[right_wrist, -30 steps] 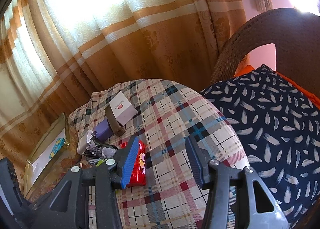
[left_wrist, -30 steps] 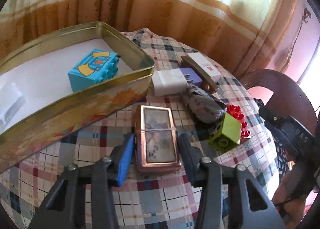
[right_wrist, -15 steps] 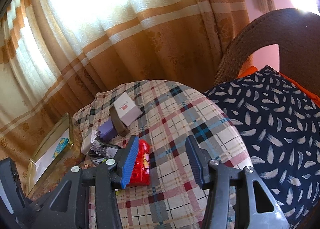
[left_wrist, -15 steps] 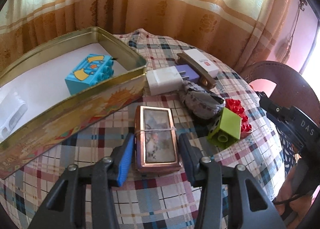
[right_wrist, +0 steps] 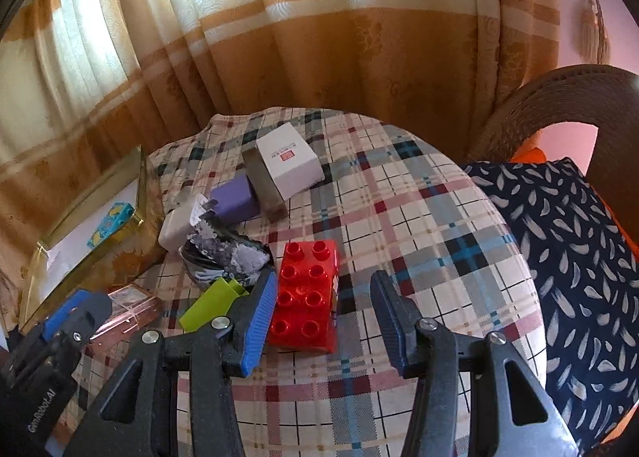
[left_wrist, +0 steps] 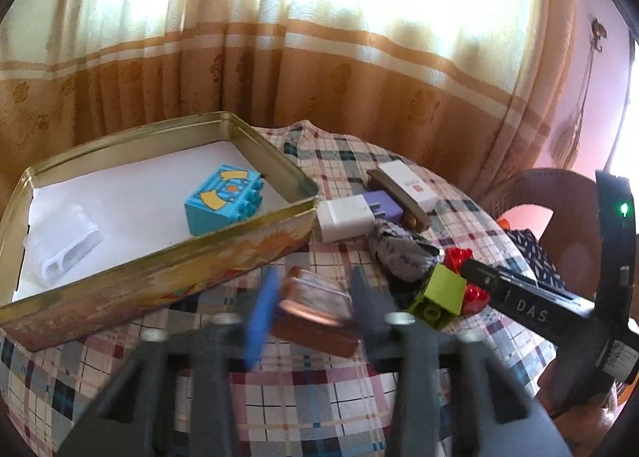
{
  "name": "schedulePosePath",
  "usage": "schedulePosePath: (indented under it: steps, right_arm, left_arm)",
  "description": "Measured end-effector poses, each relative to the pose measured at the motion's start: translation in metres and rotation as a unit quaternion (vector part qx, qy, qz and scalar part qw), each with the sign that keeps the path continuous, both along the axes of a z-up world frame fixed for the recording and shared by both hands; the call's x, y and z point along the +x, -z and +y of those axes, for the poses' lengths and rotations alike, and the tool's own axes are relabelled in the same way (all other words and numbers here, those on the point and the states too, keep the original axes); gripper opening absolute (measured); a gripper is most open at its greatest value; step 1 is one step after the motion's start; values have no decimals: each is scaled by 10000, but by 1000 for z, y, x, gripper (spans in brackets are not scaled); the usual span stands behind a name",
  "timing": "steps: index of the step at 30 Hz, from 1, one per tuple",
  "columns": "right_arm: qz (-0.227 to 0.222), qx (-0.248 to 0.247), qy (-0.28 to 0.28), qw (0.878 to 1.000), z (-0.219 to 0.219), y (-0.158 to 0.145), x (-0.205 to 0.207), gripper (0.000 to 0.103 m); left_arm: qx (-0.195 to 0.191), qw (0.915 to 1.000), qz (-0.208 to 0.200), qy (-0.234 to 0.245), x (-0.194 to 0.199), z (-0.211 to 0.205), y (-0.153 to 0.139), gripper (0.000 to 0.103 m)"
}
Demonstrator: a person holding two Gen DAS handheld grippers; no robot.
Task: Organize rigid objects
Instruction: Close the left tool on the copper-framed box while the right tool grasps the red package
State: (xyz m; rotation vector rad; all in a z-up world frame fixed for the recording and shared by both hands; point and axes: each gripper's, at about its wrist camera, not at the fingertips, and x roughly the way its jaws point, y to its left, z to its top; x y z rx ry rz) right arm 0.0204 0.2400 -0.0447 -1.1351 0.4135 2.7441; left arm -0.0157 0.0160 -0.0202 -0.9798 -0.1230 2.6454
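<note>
Clearly we were in the middle of a pick: our left gripper [left_wrist: 311,309] had its jaws clamped on the copper-rimmed case [left_wrist: 315,311], one pad on each long side, and the case sat tilted, its near end lifted off the plaid cloth [left_wrist: 311,409], just in front of the gold tin's [left_wrist: 159,281] near wall. The left wrist view was blurred around the fingers, so we could not tell how squarely the pads sat.

Inside the tin lay a blue brick [left_wrist: 225,203] toward its right end and a white plastic piece [left_wrist: 64,249] toward its left end. To the right of the tin stood the rest of the clutter: a white charger [left_wrist: 345,217] touching the tin's corner, a purple block [left_wrist: 385,207] beyond it, a white box [left_wrist: 407,185] farther still, a grey crumpled lump [left_wrist: 399,253] and a green brick [left_wrist: 441,293].

Our right gripper [right_wrist: 323,317] held its jaws partly apart around the red brick [right_wrist: 305,297], well to the right of the tin; the blue pad looked to be against the brick's side, the dark pad clear of it, so nothing was gripped yet.

We judged the next move to be carrying the case up over the tin's near wall and setting it on the bare white floor between the two things already there. That called for enough height to clear the rim and a steady grip on a smooth, tilted case that might slip.
</note>
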Motion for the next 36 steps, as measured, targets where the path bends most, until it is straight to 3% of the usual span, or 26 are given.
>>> schedulePosePath:
  steps: [4,7,9,11,14,18,20,23,27,28,29,31,36]
  right_arm:
    - [-4,-67,5,10000,1,1,0,52]
    - [-44,153,-19,9999,-4,0,0,52]
    - [-95,305,-51,9995,-8,-2,0,52]
    - [-162,355,-107,9992,-13,-2,-1,52]
    - [-502,256,-436,9975,-24,7,-4,52]
    - [-191,62,-354,9992,-19,0,13,52]
    - [-276,88,-315,9991,-15,2,11,52]
    - [-391,-50,-290,9988,-10,7,6,52]
    - [-321,252,-415,9983,-25,4,-5,52]
    - [-419,357,-411,9976,-30,8,-8,52]
    - [-492,333,-415,9974,-32,11,-11,45]
    - [-443,355,-355,9978,-32,10,-8,27]
    - [-269,83,-176,9995,-22,10,-2,25]
  left_arm:
    - [204,9988,-435,-9,-9,-9,9,14]
    - [259,9970,-719,-72,-9,-15,16,15]
    - [272,9963,-809,-77,-6,-19,17,23]
    - [211,9961,-854,-25,-4,-18,19,52]
    - [38,9974,-710,135,-1,-9,15,73]
    - [-496,9956,-699,372,-3,14,16,73]
    - [-651,9935,-851,374,-9,22,22,73]
    - [-682,9916,-1078,217,-17,19,29,73]
    - [-727,9919,-1039,78,-19,19,30,72]
    - [-719,9921,-1020,129,-18,20,29,56]
    - [-618,9927,-986,303,-16,21,28,44]
    - [-550,9929,-999,351,-16,20,27,44]
    - [-63,9939,-1065,266,-15,4,25,44]
